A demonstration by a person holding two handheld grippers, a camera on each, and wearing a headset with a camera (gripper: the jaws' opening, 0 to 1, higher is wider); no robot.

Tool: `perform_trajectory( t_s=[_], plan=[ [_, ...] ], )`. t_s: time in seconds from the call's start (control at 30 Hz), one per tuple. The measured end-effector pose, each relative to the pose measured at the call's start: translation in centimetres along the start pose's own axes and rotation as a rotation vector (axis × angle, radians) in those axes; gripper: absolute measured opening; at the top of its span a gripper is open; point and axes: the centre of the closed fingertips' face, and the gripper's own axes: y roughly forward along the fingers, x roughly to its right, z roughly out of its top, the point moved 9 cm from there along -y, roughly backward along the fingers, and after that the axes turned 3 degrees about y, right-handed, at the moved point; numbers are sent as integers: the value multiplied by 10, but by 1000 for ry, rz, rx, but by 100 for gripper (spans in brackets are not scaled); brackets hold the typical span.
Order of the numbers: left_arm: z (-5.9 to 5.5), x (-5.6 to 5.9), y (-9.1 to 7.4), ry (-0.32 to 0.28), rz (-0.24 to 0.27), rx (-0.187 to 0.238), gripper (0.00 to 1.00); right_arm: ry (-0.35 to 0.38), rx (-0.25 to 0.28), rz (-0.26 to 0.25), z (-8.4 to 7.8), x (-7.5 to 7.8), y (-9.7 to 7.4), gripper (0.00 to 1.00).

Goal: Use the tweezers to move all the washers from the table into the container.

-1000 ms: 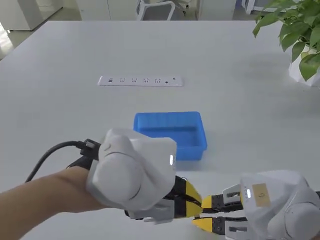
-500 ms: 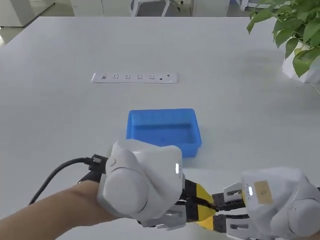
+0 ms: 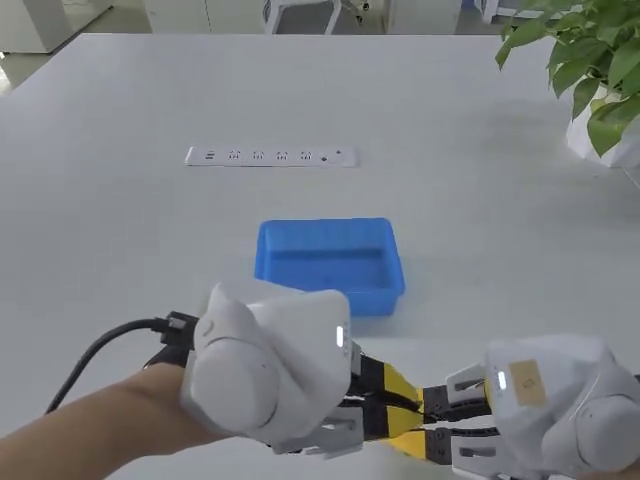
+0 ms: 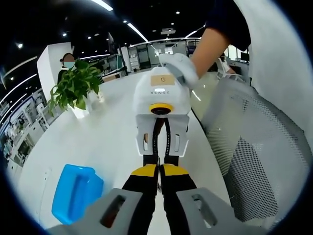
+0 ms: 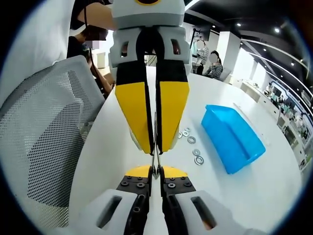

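On the white table (image 3: 120,250), I see the blue container (image 3: 330,262) at mid-frame in the head view, above both tools. In the right gripper view the left gripper (image 5: 155,144) enters from the top and the right gripper (image 5: 155,171) rises from the bottom. They meet tip to tip, each pinched together on the thin tweezers (image 5: 155,159). The washers (image 5: 191,140) lie just right of those tips, short of the container.

The left gripper (image 3: 408,402) and right gripper (image 3: 412,443) are meeting tip to tip before the blue rectangular plastic container (image 3: 330,262); a white power strip (image 3: 271,156) is lying beyond it.
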Motion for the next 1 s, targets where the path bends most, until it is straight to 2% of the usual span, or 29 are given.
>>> perform_trajectory(
  t_s=[0.13,0.17,0.2,0.27,0.43,0.6,0.63,0.73,0.83,0.9,1.0],
  plan=[
    [-1,1,-4,-20,-23,-11,5,-6,-5,6,2,-1,2,7],
    [-2,2,-5,-33,-50,-14,5,-15,-10,12,3,-2,2,7],
    [-2,0,-6,-20,-38,-10,5,-21,-10,12,4,-4,3,7],
    [-3,0,-9,-49,-50,-12,5,-18,-9,18,7,-6,5,8],
    [-5,3,-22,-27,-5,-8,5,-13,4,-23,15,-4,8,8],
    [-12,6,-40,-72,33,12,5,-21,10,-9,29,-6,17,10],
    [-14,6,-43,-78,41,11,5,-43,9,-15,31,-7,21,10],
    [-19,5,-50,-87,53,6,5,-27,17,-12,35,-7,29,11],
    [-23,4,-59,-96,77,3,5,-7,22,-30,39,-4,34,12],
    [-26,3,-66,-113,92,11,5,-1,16,-63,41,0,35,17],
    [-30,0,-73,-106,119,-2,5,11,14,-92,42,4,36,23]
  ],
)
